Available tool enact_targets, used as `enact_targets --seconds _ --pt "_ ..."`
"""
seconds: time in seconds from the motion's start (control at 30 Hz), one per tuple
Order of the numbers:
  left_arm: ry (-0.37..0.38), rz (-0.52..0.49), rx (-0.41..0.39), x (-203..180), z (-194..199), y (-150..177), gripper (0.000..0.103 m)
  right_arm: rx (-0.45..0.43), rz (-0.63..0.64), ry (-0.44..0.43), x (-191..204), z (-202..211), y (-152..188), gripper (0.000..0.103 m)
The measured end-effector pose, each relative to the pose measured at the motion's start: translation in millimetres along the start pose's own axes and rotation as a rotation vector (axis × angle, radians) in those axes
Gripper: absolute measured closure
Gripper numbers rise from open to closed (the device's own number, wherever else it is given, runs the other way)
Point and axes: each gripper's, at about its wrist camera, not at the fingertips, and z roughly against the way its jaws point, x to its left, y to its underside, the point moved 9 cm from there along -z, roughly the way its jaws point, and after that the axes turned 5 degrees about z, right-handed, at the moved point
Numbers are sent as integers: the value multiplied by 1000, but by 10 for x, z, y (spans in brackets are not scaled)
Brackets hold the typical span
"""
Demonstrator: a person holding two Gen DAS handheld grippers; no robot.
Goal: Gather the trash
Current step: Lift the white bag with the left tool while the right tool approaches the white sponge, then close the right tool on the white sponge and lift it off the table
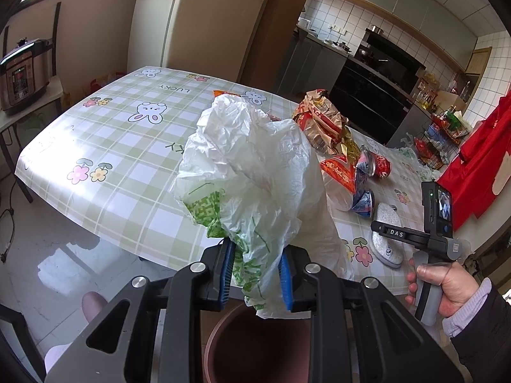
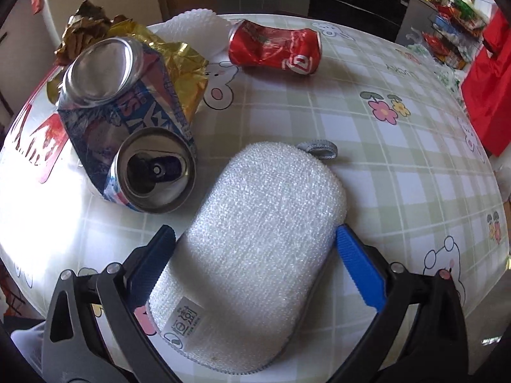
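The tabletop [image 2: 319,121] is covered in pale green and white checks with bears and flowers. The plastic bag [image 1: 252,172] is white with green print; the crushed can [image 2: 274,48] is red.

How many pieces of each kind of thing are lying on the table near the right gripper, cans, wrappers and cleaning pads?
Crushed cans: 2, the blue can and the red can
Crumpled gold foil wrappers: 1
White scrubbing pads: 1, between the open right gripper pads
Total: 4
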Motion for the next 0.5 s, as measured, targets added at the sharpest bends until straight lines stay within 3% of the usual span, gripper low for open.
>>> enact_targets --seconds 0.37,0.5 --pt "10 -22 23 -61 -53 134 79 -61 135 -79 27 281 261 25" --pt "13 -32 22 -87 -49 126 79 -87 182 -90 75 390 304 40"
